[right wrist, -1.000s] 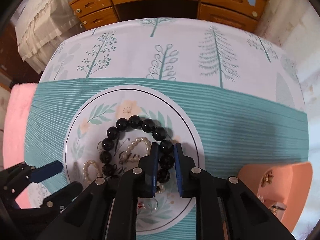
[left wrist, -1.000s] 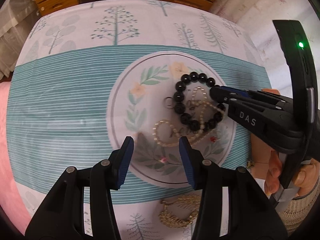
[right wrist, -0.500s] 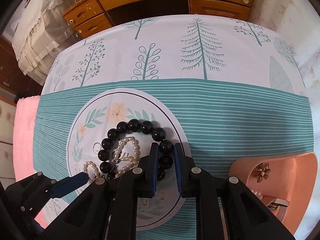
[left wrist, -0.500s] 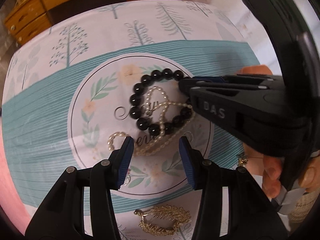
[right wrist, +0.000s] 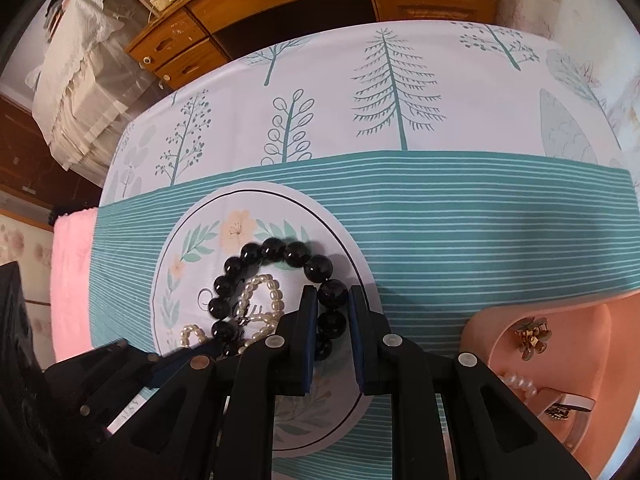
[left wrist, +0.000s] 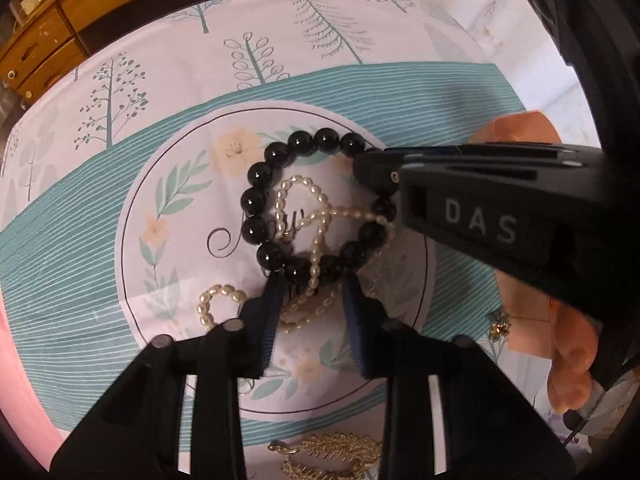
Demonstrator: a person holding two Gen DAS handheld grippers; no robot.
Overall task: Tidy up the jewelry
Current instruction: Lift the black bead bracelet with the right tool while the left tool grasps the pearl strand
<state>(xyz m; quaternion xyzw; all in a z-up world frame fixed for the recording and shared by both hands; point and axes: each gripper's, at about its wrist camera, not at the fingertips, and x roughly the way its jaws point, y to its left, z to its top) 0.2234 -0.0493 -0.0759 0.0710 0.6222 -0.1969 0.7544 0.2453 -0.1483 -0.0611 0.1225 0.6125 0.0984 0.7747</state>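
Note:
A black bead bracelet point(left wrist: 264, 196) lies on the printed white circle of the tablecloth, tangled with a pearl strand point(left wrist: 316, 216). My right gripper point(right wrist: 333, 312) is shut on the black bead bracelet point(right wrist: 276, 250) at its right side. It enters the left wrist view from the right as a black clamp point(left wrist: 384, 172). My left gripper point(left wrist: 310, 280) is open, its fingertips at the near side of the bracelet, straddling beads and pearls. The pearl strand point(right wrist: 262, 300) shows inside the bracelet in the right wrist view.
A peach jewelry tray point(right wrist: 560, 344) sits at the right with a gold flower piece point(right wrist: 532, 338) and pearls in it. A gold leaf brooch point(left wrist: 332, 452) lies near the cloth's front edge. A pink towel point(right wrist: 72, 280) is at left, wooden drawers point(right wrist: 280, 4) behind.
My left gripper has moved forward to the bracelet's near side, its fingertips now around beads and pearls. My right gripper stays shut on the bracelet.

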